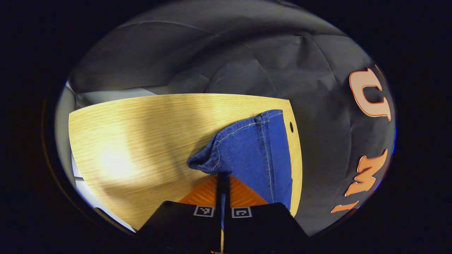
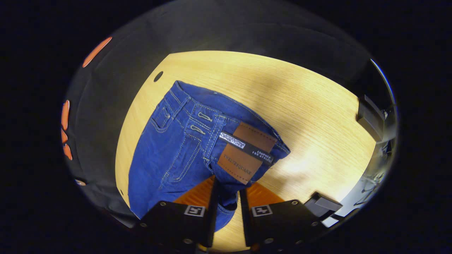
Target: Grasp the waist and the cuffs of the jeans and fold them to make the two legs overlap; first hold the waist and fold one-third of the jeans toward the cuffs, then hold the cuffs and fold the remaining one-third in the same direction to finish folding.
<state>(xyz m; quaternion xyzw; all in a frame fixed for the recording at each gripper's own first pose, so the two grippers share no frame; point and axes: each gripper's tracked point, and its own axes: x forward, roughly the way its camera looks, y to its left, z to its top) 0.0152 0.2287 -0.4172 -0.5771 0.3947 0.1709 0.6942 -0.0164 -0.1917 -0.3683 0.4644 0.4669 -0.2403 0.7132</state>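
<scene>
Both jaws pinch jeans (image 2: 183, 144) on table (image 1: 141, 141) (cable hole (image 1: 291, 126) beside).

Light wooden table (image 1: 141, 141), blue jeans (image 2: 169, 151) lying on it near its edge

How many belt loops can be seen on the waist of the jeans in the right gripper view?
2: one belt loop near the waist's far left end, and another just left of the leather patch. More may be hidden behind the patch or folded under.
</scene>
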